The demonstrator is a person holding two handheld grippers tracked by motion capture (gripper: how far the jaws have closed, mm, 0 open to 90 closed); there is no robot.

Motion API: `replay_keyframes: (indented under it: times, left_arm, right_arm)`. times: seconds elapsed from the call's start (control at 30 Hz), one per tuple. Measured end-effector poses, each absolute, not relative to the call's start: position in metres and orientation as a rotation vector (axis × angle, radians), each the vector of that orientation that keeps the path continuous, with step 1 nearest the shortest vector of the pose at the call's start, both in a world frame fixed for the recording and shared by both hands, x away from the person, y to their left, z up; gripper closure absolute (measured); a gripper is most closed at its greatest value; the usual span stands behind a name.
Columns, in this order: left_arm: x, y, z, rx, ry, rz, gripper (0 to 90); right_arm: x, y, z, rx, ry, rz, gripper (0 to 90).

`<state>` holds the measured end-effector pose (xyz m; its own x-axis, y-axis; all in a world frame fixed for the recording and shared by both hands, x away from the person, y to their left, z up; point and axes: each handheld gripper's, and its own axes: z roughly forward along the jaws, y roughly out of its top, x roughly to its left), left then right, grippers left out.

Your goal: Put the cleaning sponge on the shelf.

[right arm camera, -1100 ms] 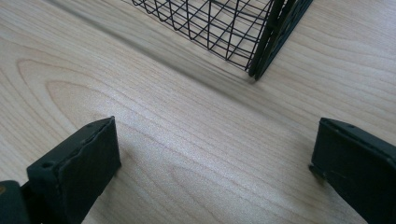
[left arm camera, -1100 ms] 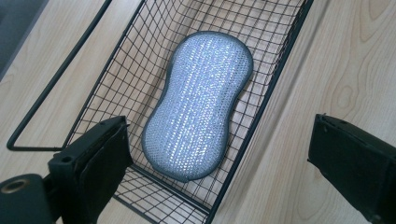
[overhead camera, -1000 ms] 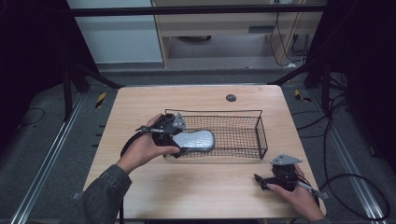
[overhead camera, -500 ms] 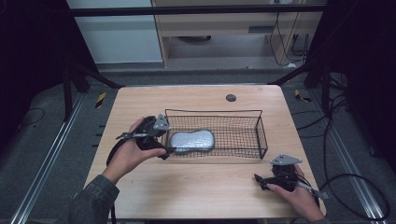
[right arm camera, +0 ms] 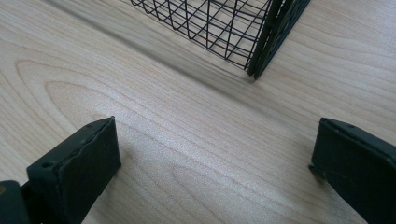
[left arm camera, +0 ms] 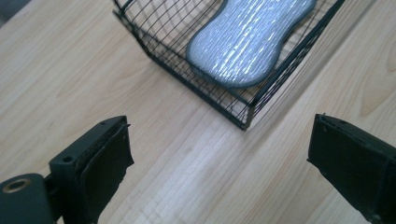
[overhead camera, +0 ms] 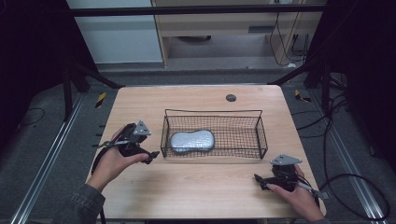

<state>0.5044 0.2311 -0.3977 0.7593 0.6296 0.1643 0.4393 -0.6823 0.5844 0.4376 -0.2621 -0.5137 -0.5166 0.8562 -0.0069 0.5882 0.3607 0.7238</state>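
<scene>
Aluminium rails and dark floor flank the pale wooden tabletop [overhead camera: 196, 186] in the high view, and the account runs from its left edge across. A sleeve [overhead camera: 84, 205] comes in at the lower left, and its hand holds the left gripper [overhead camera: 149, 156] just off the left end of the wire basket, above the bare wood, with a grey three-cornered plate on top. In the left gripper view its jaws stand wide apart with nothing between them but wood grain; beyond them lies the near corner of the basket [left arm camera: 243, 122].

Next comes the black wire basket [overhead camera: 212, 154], set lengthwise near the middle of the tabletop. A silvery grey, peanut-shaped sponge [overhead camera: 192, 140] lies flat on its floor, in the left half, close to the left wall. The left gripper view shows the same sponge [left arm camera: 252, 39] with a ribbed, shiny top and a darker rim, wholly inside the wire walls. The right half of the basket is bare mesh.

Behind the basket, a small round dark hole [overhead camera: 230, 97] sits in the tabletop near the far edge.

At the lower right, the other hand holds the right gripper [overhead camera: 259, 178] low over the wood, in front of the basket's right end and apart from it. In the right gripper view its jaws are also spread wide and hold nothing, with a corner of the basket [right arm camera: 261, 42] ahead of them.
</scene>
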Motion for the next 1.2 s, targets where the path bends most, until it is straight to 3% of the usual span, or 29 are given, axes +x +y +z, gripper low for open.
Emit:
replay_keyframes:
  times: [0.77,1.2]
  left_arm:
    - [0.527,0.275,-0.458,2.460,1.039,0.438,5.7]
    - [0.536,0.295,-0.474,2.349,1.150,0.439,5.6]
  right_arm:
    - [0.437,-0.262,-0.514,1.264,2.244,0.954,1.2]
    - [0.437,-0.262,-0.514,1.265,2.243,0.954,1.3]
